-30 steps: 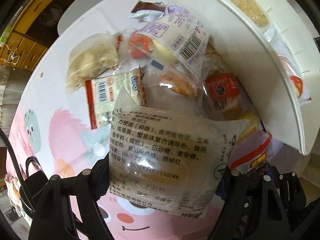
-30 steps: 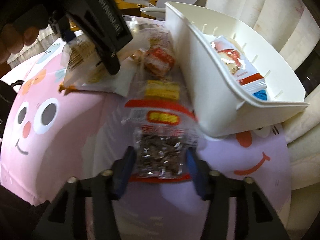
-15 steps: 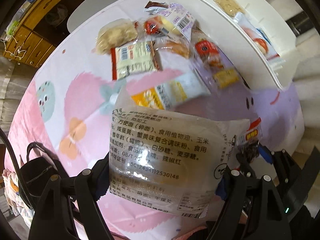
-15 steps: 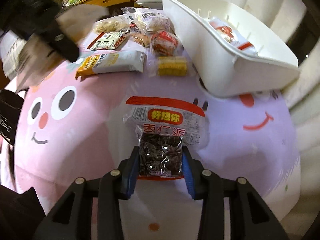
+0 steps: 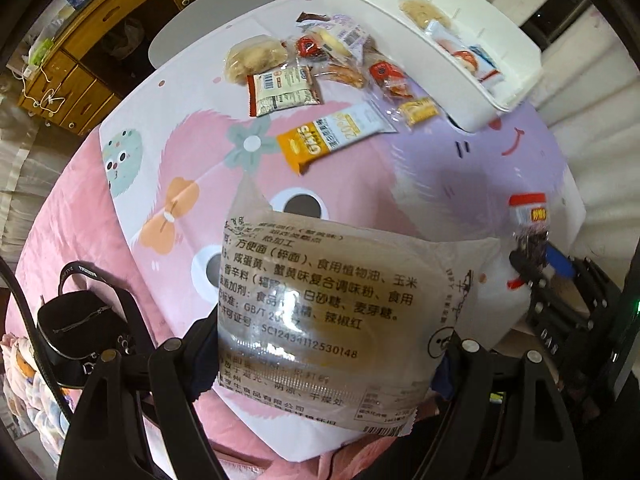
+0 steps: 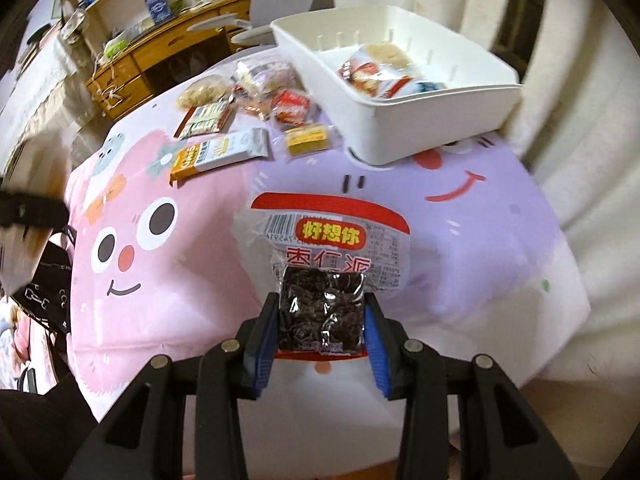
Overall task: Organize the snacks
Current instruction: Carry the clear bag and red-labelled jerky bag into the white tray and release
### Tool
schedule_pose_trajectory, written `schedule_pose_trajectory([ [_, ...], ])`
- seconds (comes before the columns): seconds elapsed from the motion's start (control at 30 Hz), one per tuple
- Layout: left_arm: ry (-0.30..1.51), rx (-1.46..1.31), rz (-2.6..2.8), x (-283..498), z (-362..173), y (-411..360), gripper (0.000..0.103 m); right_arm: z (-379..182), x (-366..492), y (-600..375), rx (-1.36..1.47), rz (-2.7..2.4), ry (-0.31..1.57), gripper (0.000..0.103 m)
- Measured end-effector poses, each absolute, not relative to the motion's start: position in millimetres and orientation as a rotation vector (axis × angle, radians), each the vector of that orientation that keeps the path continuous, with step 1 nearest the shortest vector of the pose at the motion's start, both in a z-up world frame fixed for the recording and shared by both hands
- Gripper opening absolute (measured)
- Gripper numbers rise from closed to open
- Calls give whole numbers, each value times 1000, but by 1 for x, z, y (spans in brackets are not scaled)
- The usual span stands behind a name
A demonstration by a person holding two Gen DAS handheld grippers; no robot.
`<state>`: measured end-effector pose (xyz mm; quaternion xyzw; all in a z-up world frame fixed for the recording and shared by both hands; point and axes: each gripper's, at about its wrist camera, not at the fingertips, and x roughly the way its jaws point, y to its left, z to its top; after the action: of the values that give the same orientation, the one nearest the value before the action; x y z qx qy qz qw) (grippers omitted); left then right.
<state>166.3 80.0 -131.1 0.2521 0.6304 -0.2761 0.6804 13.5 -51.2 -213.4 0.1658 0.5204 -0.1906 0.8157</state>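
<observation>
Left gripper [image 5: 324, 364] clenched across wide noodle pack [image 5: 328, 312]; right gripper [image 6: 320, 332] pinched date packet [image 6: 324, 312] by its lower end. Both light, crinkly, likely slippery; brittle noodles.

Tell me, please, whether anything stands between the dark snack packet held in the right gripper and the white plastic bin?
Nothing visible does. The red-topped dark snack packet hangs in the right gripper above bare tablecloth, and the white plastic bin is open-topped. The loose snacks lie left of that path.

Clear noodle packet [image 5: 324, 312] and red-topped date packet [image 6: 326, 280] hang above table; loose snacks [image 5: 320, 76] beside white bin [image 5: 448, 60].
</observation>
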Motion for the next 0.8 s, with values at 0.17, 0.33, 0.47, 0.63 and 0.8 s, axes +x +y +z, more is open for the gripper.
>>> schedule_pose_trajectory([
  [0.17, 1385, 557, -654, 145, -111, 80, 80, -194, -10, -72, 394, -479, 1087, 39],
  [0.33, 1356, 550, -668, 132, -94, 67, 80, -179, -19, -96, 414, -522, 1047, 39],
  [0.47, 1317, 565, -652, 125, -81, 45, 80, -168, -22, -122, 414, -504, 1036, 39],
  [0.63, 1317, 517, -623, 120, -71, 7, 81, -157, -17, -158, 383, -442, 1036, 39],
  [0.8, 1301, 469, -602, 120, -61, -43, 81, -144, -6, -201, 330, -366, 1027, 40],
])
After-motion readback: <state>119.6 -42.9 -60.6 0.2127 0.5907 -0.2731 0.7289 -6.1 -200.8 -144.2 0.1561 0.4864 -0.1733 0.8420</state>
